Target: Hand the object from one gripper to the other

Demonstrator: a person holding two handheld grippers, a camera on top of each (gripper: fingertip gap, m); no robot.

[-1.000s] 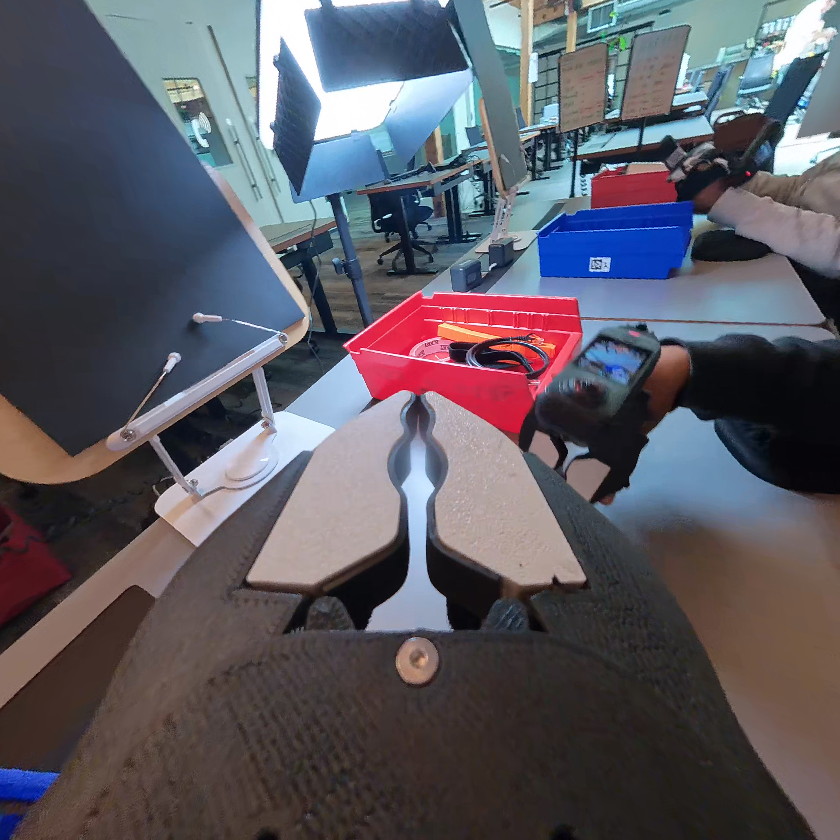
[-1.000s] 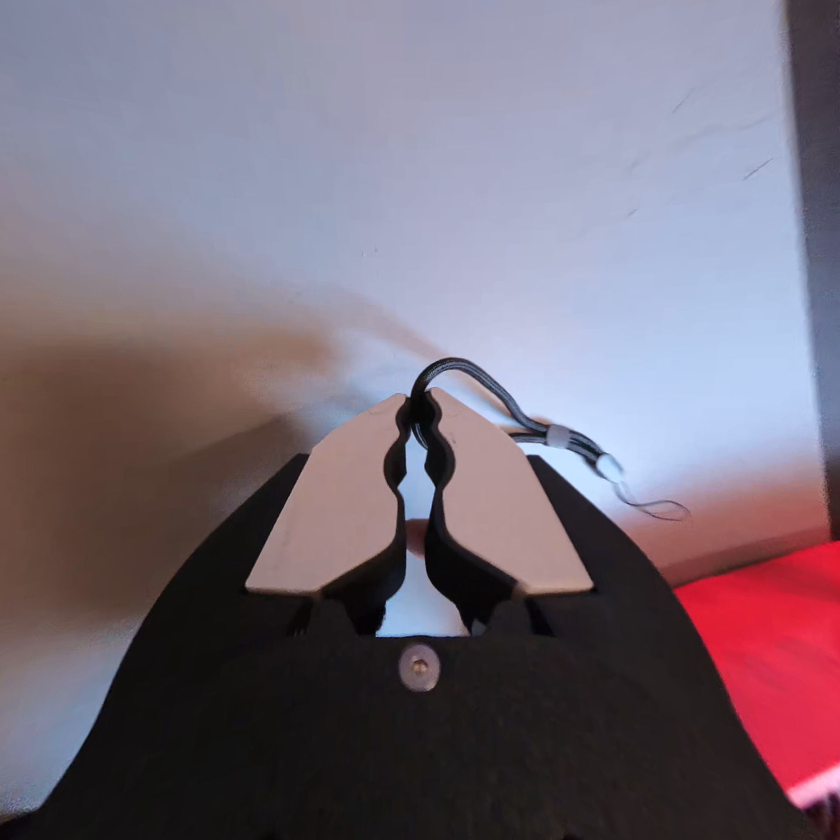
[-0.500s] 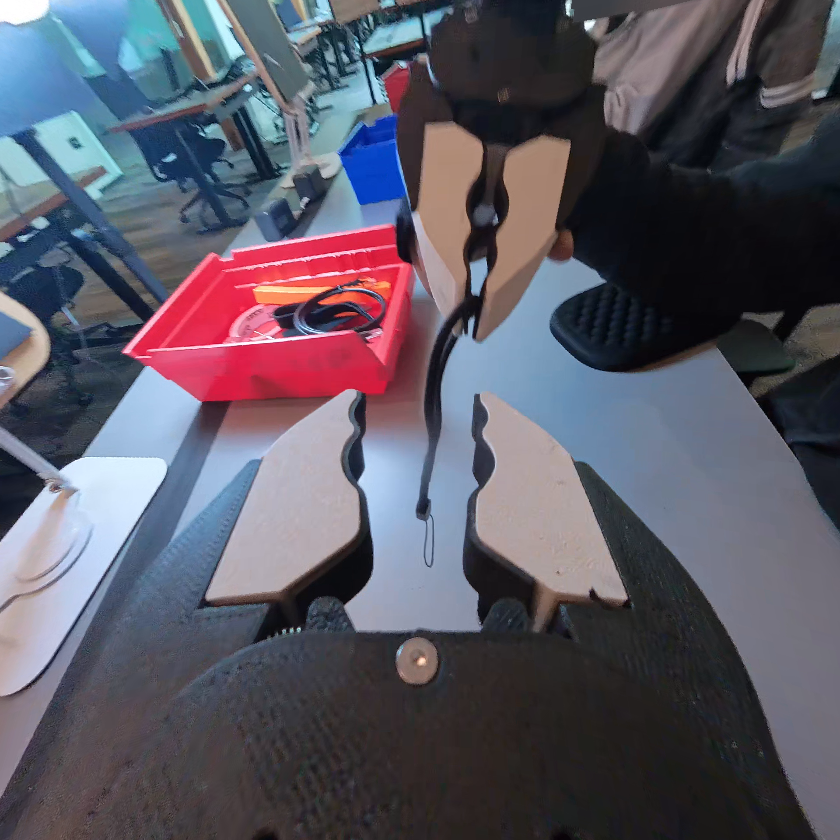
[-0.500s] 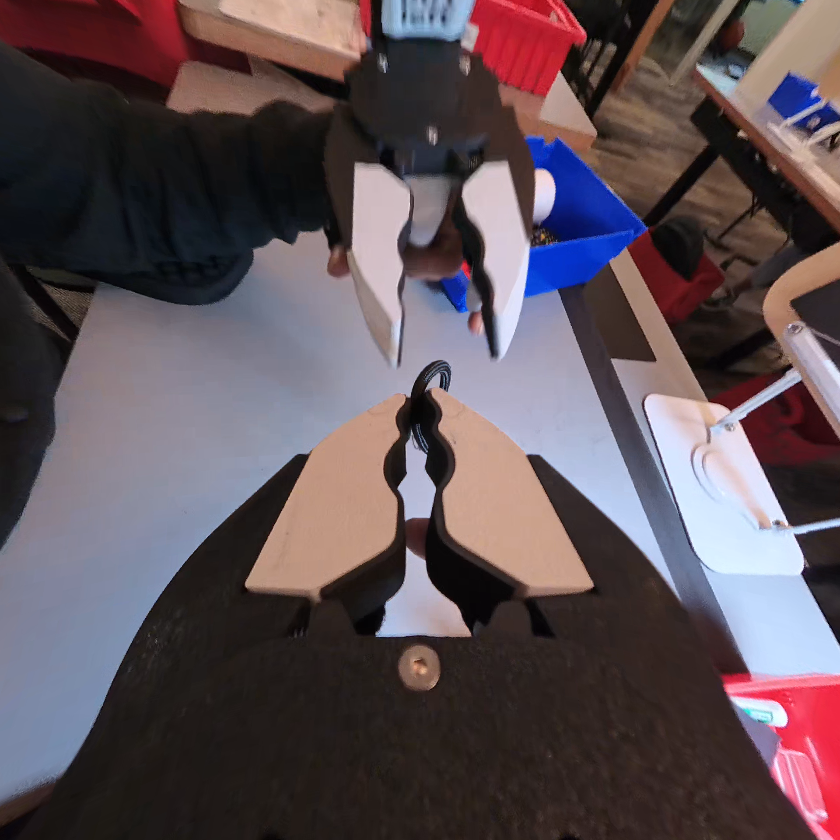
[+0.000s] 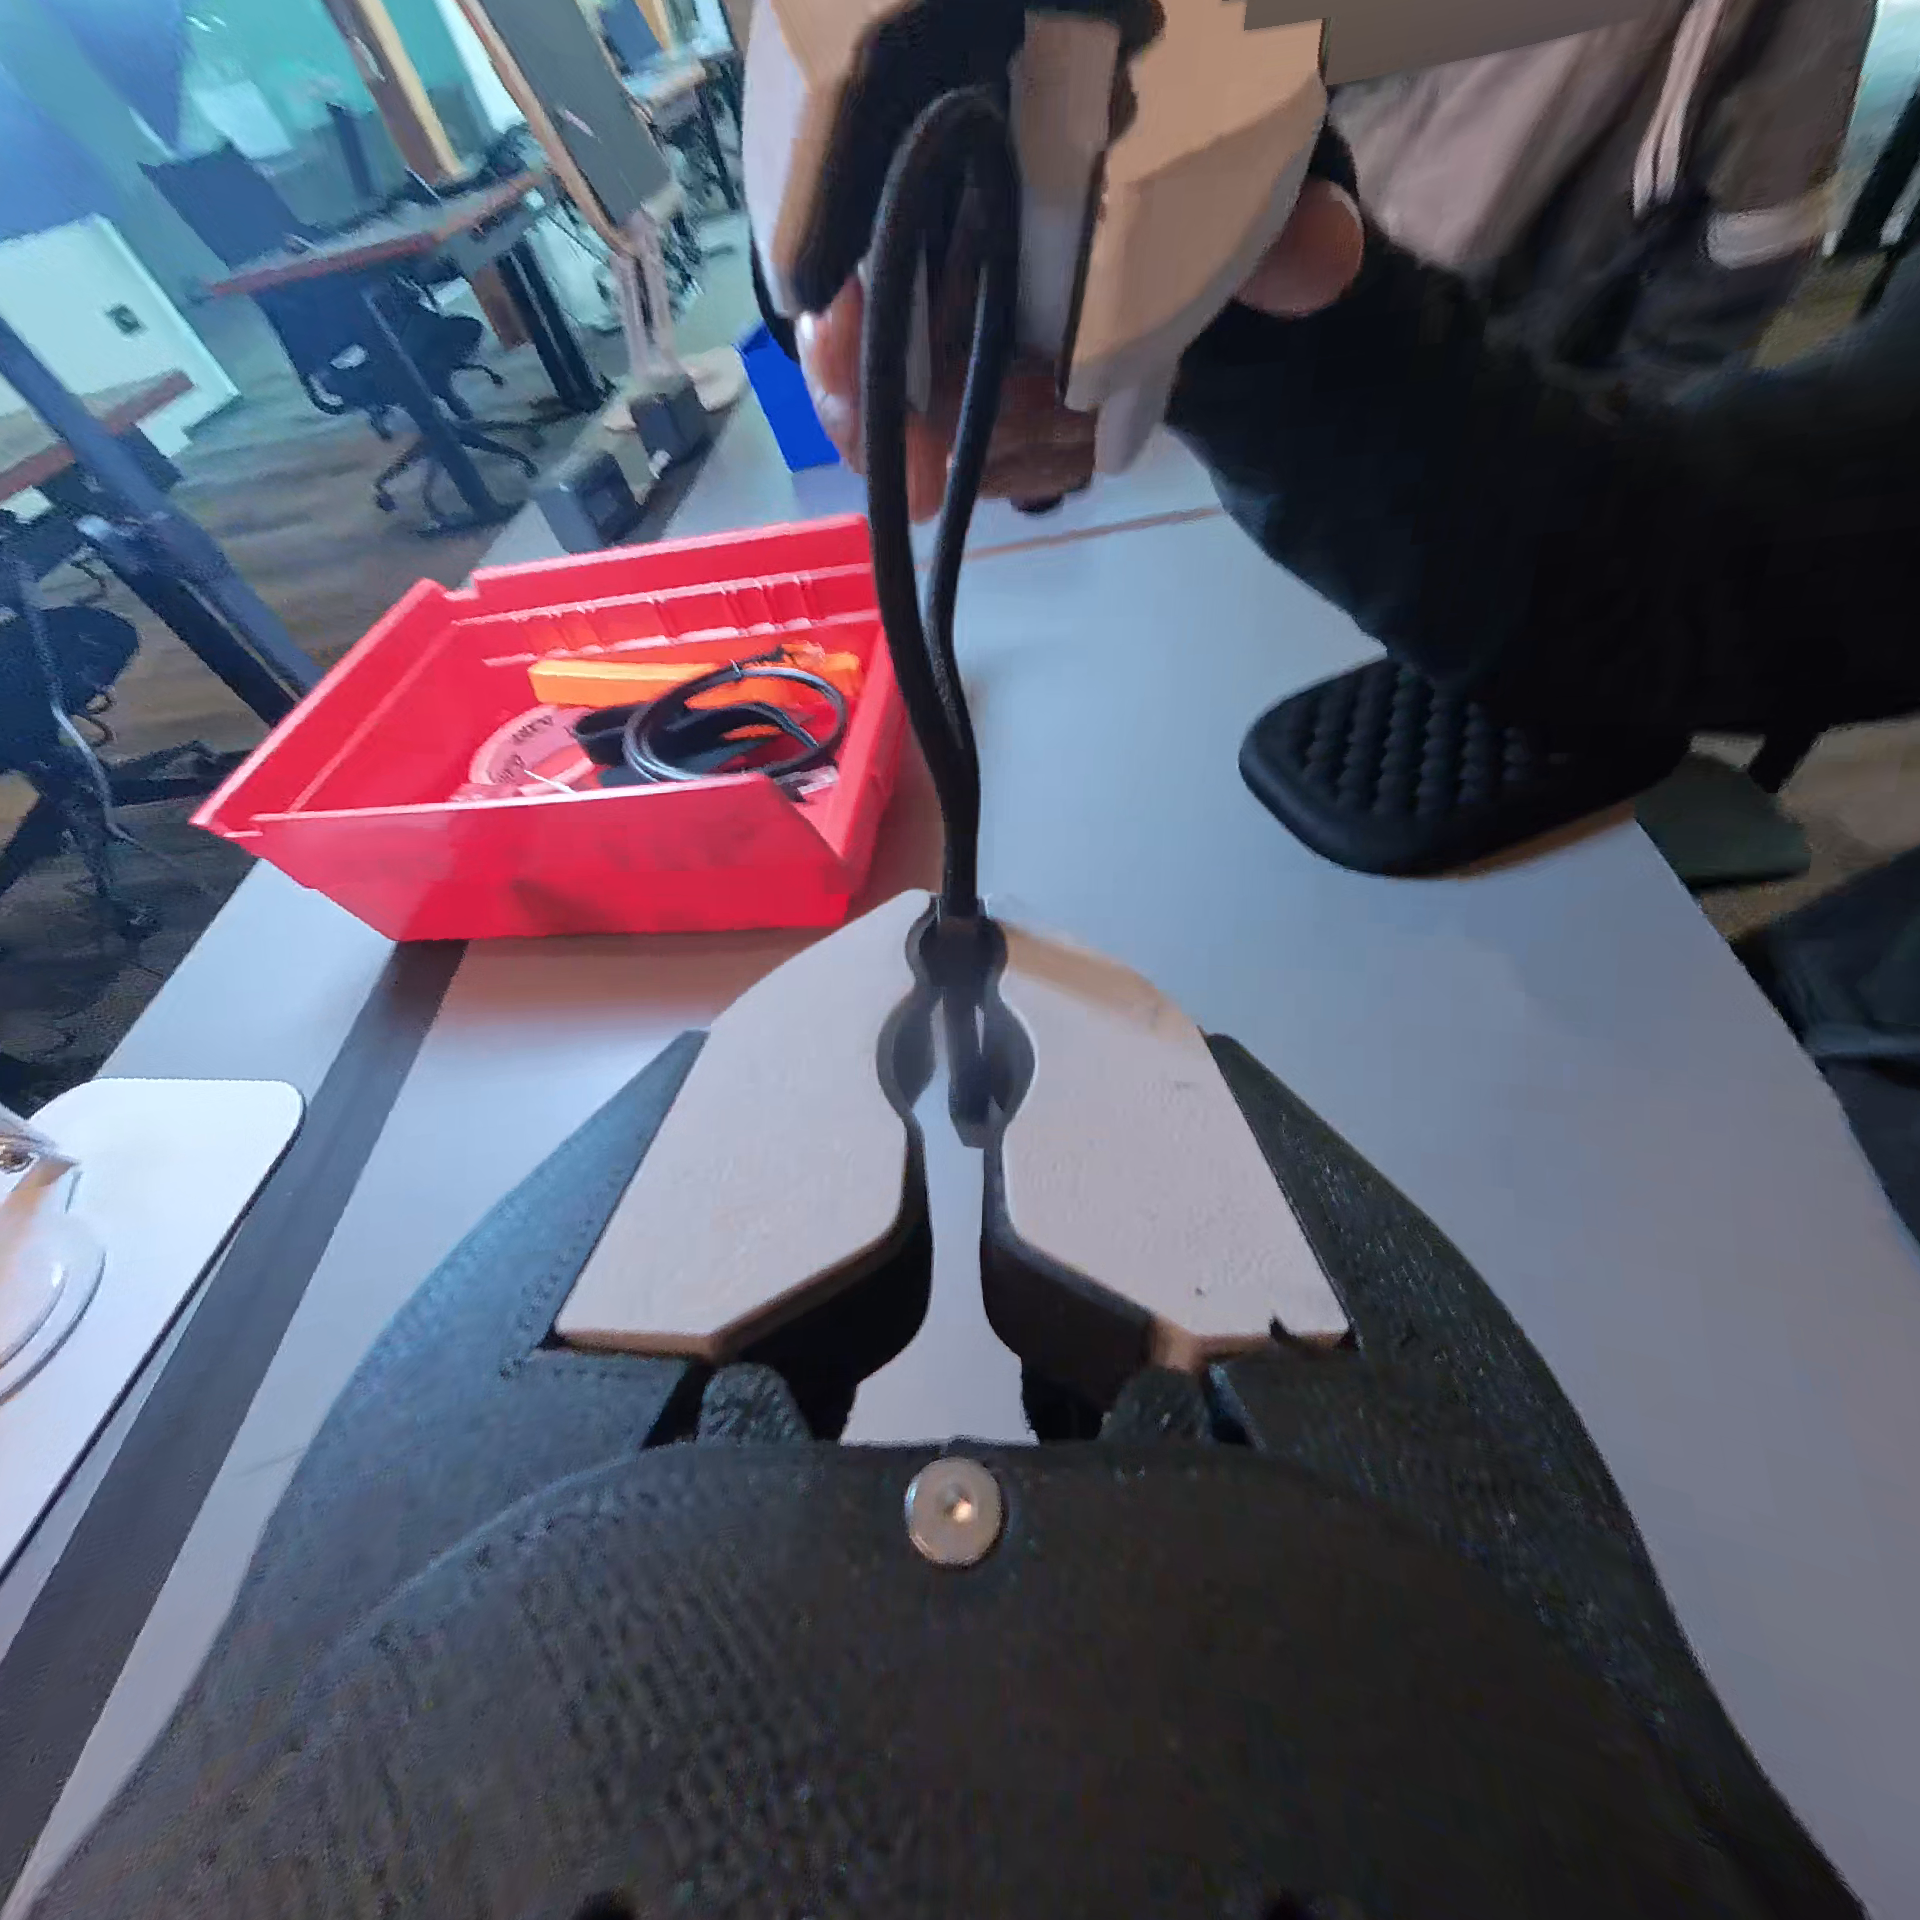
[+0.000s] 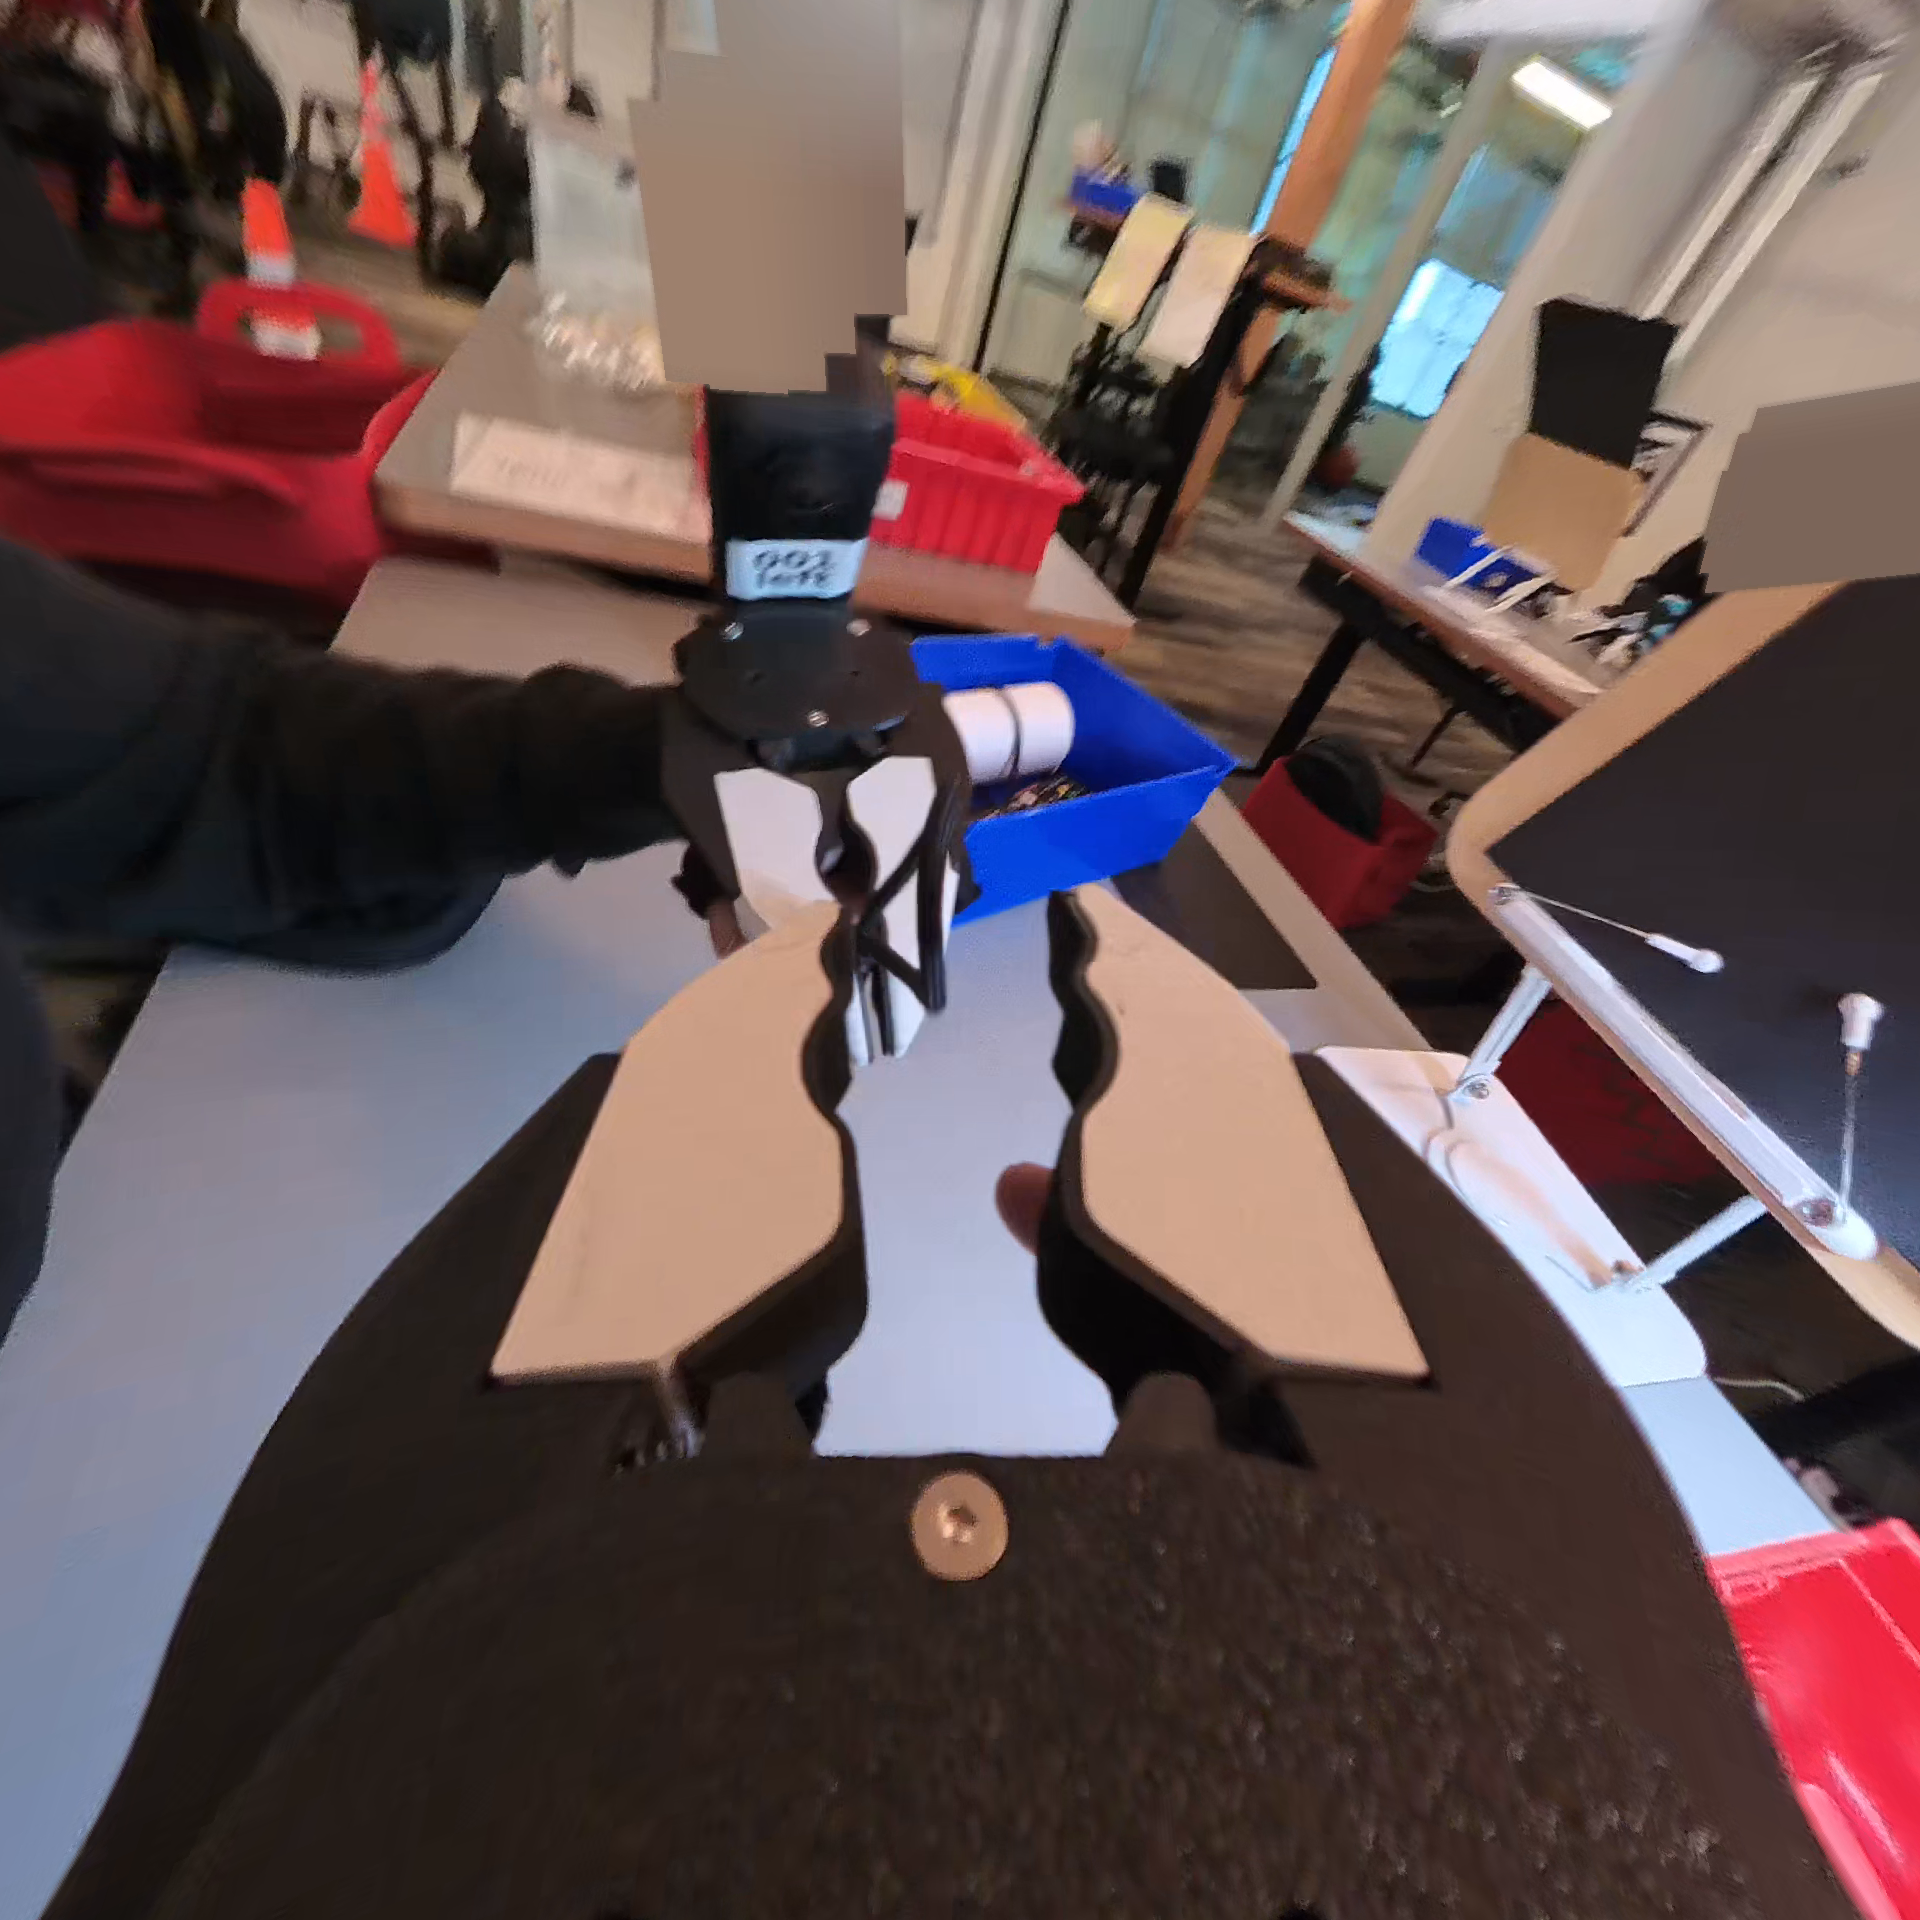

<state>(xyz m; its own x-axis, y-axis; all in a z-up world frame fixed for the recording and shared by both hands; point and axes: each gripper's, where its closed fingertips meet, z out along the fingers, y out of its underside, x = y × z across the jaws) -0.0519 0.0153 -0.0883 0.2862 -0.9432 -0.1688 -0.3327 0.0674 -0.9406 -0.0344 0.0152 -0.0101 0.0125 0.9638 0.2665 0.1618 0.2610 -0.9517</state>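
**Left wrist view: black cord pinched in the left tool, right tool spread wide**

Left wrist view shows the left tool [image 5: 956,940] with its two pale fingers pressed together on the lower end of a black cord [image 5: 925,582]. The cord is a doubled loop that rises from the fingertips up to the right tool [image 5: 1023,208], which hangs above, held by a hand in a dark sleeve. The loop's top lies between that tool's pale fingers, which stand apart around it. A grey tabletop [image 5: 1299,1039] lies below. A red bin [image 5: 436,842] sits on it to the left, holding a coiled black cable and orange items. A black textured pad [image 5: 1423,769] rests to the right.

Right wrist view shows the right tool [image 6: 940,914] with its fingers spread, a clear gap between them. The left tool [image 6: 868,940] faces it from just beyond, closed on the cord [image 6: 904,925], whose strands sit near the right tool's left fingertip; contact cannot be told. A blue bin [image 6: 1081,831] sits behind on the tabletop [image 6: 312,1091], holding white rolls
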